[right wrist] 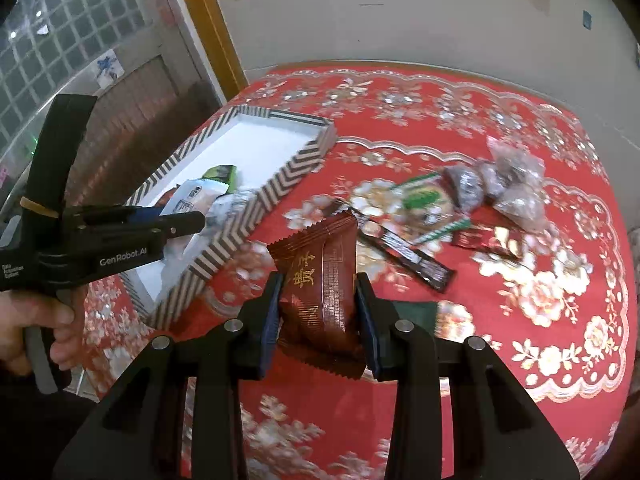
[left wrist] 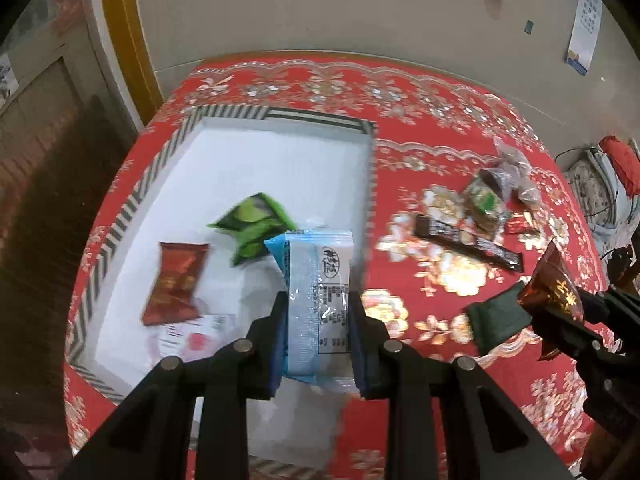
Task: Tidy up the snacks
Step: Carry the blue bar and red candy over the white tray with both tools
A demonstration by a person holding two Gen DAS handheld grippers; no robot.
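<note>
My left gripper [left wrist: 318,300] is shut on a blue-and-white snack packet [left wrist: 318,280] and holds it over the white tray [left wrist: 280,152] with the striped rim. A green packet [left wrist: 256,226] and a red packet [left wrist: 176,284] lie in the tray. My right gripper [right wrist: 318,280] is shut on a dark red-brown packet [right wrist: 320,280] above the red tablecloth, right of the tray [right wrist: 276,188]. The left gripper [right wrist: 188,220] also shows over the tray in the right wrist view. Loose snacks [right wrist: 424,204] lie on the cloth further right.
A dark stick packet [right wrist: 412,256], a small red packet [right wrist: 480,240] and clear bags of dark sweets [right wrist: 512,184] lie on the flowered red cloth [right wrist: 540,300]. A dark green packet [left wrist: 496,322] lies by the right gripper. A wall stands behind the table.
</note>
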